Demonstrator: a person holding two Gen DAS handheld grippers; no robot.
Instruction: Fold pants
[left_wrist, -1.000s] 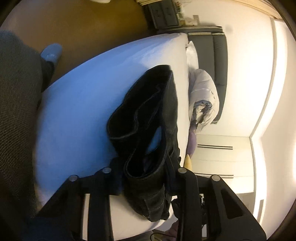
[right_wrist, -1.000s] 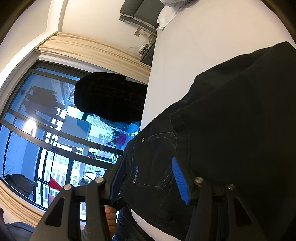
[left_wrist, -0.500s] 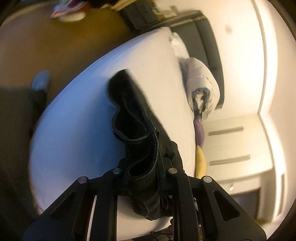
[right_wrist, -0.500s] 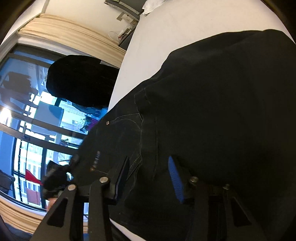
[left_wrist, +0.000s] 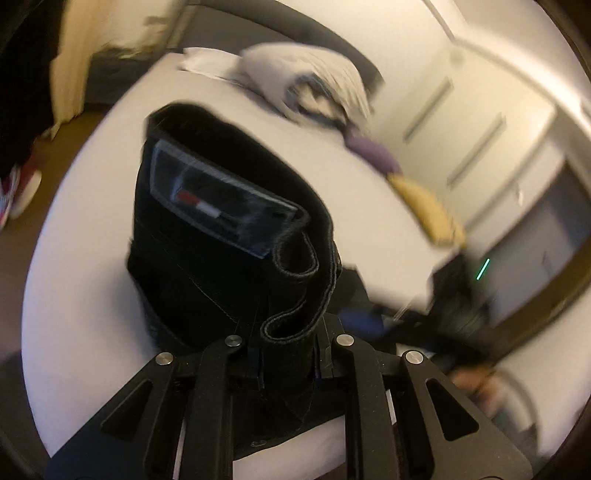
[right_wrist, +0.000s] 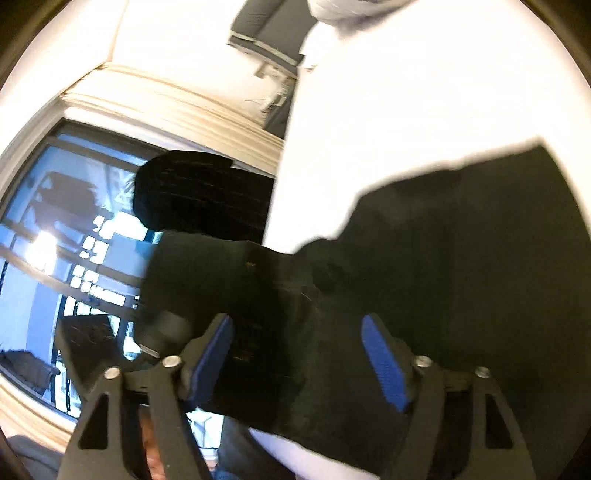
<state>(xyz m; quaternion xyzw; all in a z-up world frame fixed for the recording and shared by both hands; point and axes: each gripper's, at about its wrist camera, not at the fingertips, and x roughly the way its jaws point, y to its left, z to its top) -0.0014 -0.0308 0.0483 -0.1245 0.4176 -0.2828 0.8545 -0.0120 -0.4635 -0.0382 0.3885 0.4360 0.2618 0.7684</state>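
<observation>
Clamping bunched black denim pants (left_wrist: 229, 236), left gripper (left_wrist: 288, 354) pinches the stitched waistband. Right gripper (right_wrist: 299, 354) gapes wide, blue ribbed pads (right_wrist: 384, 365) straddling fabric on the smooth white bed (left_wrist: 81, 295).

Both views motion-blurred, fisheye-bent at rims. Right wrist: window (right_wrist: 62, 236) at 9 o'clock backlights; bed sheet (right_wrist: 424, 92) overexposed toward 1 o'clock. Left wrist: dim, warm indoor light.

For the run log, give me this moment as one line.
left gripper: shut on pants | right gripper: open around pants | bed: beneath
</observation>
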